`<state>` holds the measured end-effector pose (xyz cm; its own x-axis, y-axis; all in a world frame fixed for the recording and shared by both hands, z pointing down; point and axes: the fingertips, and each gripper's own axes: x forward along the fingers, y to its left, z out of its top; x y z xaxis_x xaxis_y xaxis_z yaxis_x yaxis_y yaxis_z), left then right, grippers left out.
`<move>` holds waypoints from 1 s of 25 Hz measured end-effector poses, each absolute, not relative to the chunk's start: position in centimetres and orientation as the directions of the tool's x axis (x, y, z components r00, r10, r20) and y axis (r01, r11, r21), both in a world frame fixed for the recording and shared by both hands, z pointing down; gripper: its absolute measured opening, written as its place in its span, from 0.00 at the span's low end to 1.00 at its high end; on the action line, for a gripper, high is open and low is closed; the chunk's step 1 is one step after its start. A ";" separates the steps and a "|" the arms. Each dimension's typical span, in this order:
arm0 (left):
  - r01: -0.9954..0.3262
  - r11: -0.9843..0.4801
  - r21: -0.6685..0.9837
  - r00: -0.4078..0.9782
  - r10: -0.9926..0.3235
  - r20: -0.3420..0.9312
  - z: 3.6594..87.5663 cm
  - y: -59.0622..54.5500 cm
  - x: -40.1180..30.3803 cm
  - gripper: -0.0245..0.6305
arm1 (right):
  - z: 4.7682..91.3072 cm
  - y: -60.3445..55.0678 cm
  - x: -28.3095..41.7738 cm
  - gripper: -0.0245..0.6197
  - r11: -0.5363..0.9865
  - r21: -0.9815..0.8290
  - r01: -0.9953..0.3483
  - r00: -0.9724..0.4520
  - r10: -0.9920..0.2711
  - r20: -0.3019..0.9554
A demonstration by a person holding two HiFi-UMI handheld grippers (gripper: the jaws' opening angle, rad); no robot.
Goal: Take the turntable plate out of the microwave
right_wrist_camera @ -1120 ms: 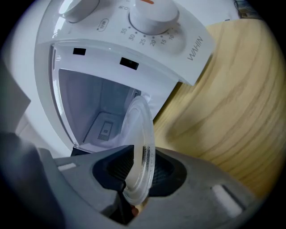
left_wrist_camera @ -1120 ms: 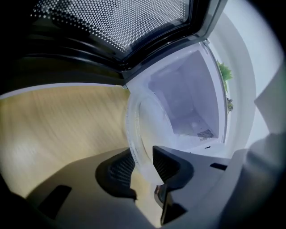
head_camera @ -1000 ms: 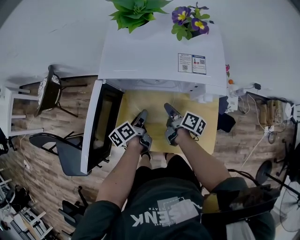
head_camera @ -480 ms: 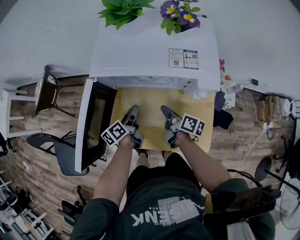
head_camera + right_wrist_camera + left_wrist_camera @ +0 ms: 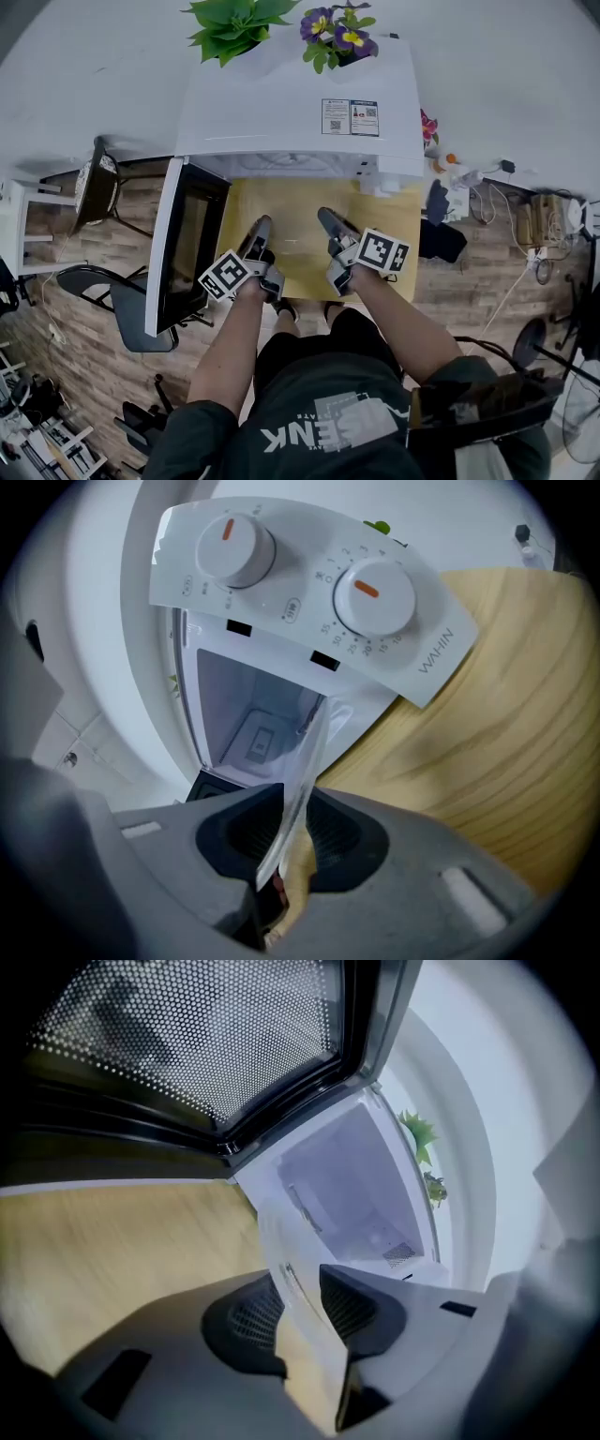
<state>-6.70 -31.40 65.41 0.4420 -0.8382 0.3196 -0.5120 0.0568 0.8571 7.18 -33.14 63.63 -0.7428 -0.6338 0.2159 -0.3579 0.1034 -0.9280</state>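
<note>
**A:** Head view puts your plate (image 5: 292, 242) outside the microwave (image 5: 300, 103), mid frame over the wooden surface (image 5: 403, 234). It's clear glass and hard to see.

**B:** And the grip?

**A:** Your left gripper (image 5: 300, 1283) has just been closing its jaws, and they now pinch the plate's rim. Your right gripper (image 5: 295, 822) is clamped on the opposite rim.

**B:** How will it handle?

**A:** I'd judge it stiff, fairly heavy, slick and breakable. Hold it by the rim on opposite sides, as you do now.

**B:** And the microwave?

**A:** The door (image 5: 187, 248) hangs open at left. What you can see of the cavity (image 5: 248, 714) holds nothing.
</note>
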 end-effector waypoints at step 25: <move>-0.558 -0.078 0.826 0.485 -0.838 0.249 55.9 -22.2 -7.6 0.23 | 54.3 -24.2 6.1 0.17 0.237 -0.900 -0.365 -0.752 -0.645 0.135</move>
<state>-7.62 -22.18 55.89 0.4854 -0.8380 0.2492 -0.5580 -0.0775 0.8262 6.09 -24.16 54.28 -0.7519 -0.6453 0.1349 -0.3651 0.2372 -0.9002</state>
